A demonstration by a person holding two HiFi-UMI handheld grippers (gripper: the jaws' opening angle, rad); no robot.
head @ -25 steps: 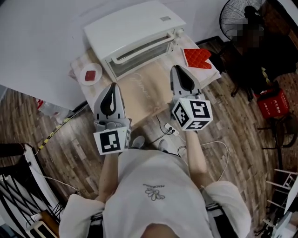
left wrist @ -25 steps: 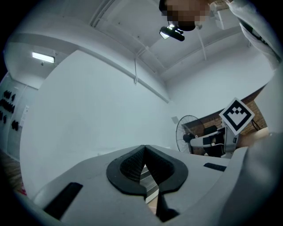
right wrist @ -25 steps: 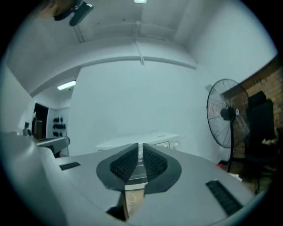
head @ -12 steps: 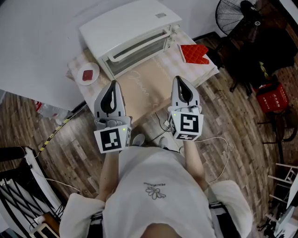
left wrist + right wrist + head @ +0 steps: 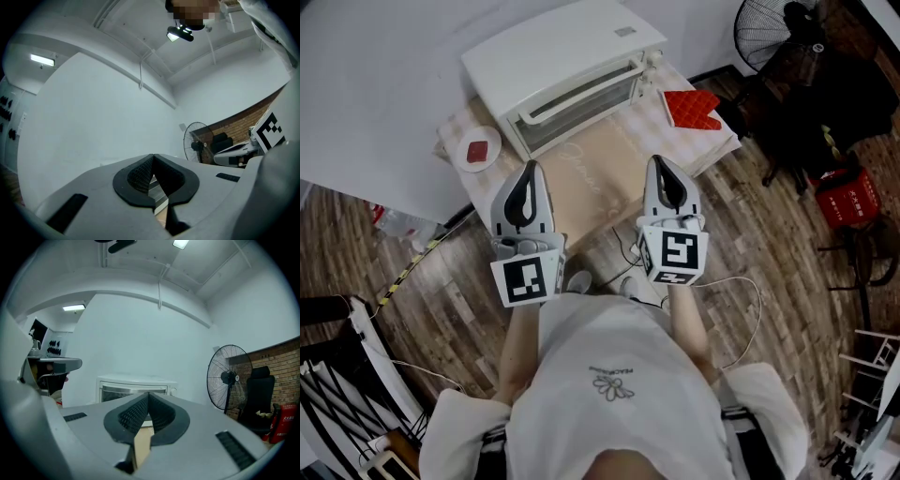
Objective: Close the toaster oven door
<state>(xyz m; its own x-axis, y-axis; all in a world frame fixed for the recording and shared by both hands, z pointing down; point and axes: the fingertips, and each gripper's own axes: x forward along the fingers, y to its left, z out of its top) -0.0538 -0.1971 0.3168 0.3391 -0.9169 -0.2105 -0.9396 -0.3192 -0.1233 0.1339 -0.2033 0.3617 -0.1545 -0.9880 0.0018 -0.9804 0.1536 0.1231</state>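
Note:
A white toaster oven (image 5: 562, 66) stands at the back of a small table (image 5: 609, 155); its glass door (image 5: 581, 101) with a bar handle stands upright against the body, as the right gripper view also shows the toaster oven (image 5: 133, 389). My left gripper (image 5: 528, 172) and right gripper (image 5: 661, 164) hover side by side over the table's near edge, well short of the oven. Both are shut with nothing held. The left gripper (image 5: 153, 157) tips meet, and so do the right gripper (image 5: 148, 394) tips.
A small plate (image 5: 479, 150) with a red piece lies left of the oven, and a red oven mitt (image 5: 694, 106) lies to its right. A standing fan (image 5: 769, 37) and a red container (image 5: 848, 202) stand on the right. Cables (image 5: 642, 262) lie on the wooden floor.
The right gripper has drawn back from beside the oven towards the body over the last second. The left gripper has hardly moved.

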